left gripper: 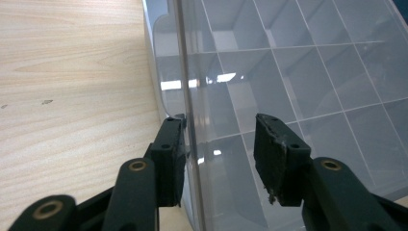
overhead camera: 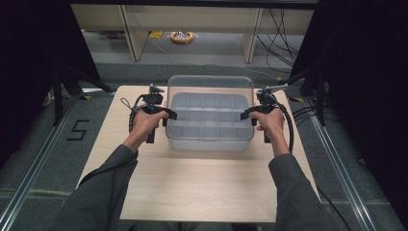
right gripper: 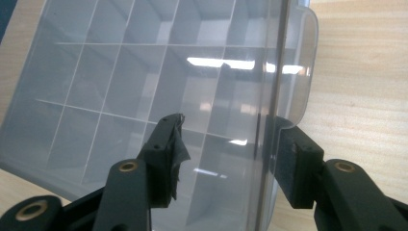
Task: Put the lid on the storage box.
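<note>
Box [overhead camera: 210,118] walls between open jaws

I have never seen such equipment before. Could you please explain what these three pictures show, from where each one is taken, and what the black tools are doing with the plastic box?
A person sits at a wooden table and holds a hand-operated tool in each hand: the left gripper and the right gripper. Each has two black jaws.

The high view comes from a fixed camera above the person, looking down on the table. The other two pictures come from small cameras that ride on the grippers and look along their jaws.

On the table stands a clear plastic organizer box, divided into many small compartments that look empty.

In each gripper view, one jaw is inside the box's side wall and one outside, so the jaws straddle the wall. There are visible gaps between pads and plastic, so both grippers look open and nothing is held.
</note>
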`<state>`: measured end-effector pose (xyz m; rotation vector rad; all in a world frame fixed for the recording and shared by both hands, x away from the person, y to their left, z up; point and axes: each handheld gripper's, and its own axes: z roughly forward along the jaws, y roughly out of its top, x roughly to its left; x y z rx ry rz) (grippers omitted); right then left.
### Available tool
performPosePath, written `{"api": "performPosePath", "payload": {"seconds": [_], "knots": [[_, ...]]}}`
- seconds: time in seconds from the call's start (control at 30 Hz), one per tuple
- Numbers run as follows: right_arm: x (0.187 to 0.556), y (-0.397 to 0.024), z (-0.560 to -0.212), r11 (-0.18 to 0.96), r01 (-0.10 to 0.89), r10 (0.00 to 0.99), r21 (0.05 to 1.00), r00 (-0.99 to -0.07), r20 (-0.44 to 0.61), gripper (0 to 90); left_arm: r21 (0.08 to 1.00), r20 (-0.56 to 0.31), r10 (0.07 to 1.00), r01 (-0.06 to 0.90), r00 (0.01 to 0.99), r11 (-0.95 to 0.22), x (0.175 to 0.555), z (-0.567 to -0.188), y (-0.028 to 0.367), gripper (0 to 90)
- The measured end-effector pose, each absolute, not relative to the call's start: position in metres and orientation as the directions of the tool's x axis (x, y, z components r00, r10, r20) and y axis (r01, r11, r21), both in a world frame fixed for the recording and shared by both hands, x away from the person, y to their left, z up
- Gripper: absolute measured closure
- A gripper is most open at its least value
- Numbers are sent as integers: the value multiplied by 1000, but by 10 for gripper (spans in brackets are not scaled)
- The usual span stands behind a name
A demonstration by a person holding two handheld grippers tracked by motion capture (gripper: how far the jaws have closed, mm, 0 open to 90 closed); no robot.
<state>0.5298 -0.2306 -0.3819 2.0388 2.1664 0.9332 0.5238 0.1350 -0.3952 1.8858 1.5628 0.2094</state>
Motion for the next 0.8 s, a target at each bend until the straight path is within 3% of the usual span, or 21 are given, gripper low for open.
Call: {"api": "performPosePath", "payload": {"seconds": [0.13,0.3,0.67,0.73,0.77,0.8], "knots": [[529,-232,-387,-87,904,903,418,-105,416,488,581,-288,920,812,266,-53,525,-398,134,529],[531,-232,-390,-58,894,911,444,-135,390,478,578,-284,923,814,261,-53,527,-400,133,518],[533,-230,-398,-124,899,901,420,-76,427,467,580,-251,936,812,248,-60,528,-408,127,486],[533,-233,-400,-89,893,904,442,-113,412,464,581,-250,937,812,244,-56,528,-409,127,486],[533,-229,-399,-140,904,898,405,-56,436,463,580,-249,938,813,240,-54,528,-410,127,485],[533,-231,-402,-116,896,901,430,-87,425,456,582,-254,938,812,236,-47,528,-411,127,485]]}}
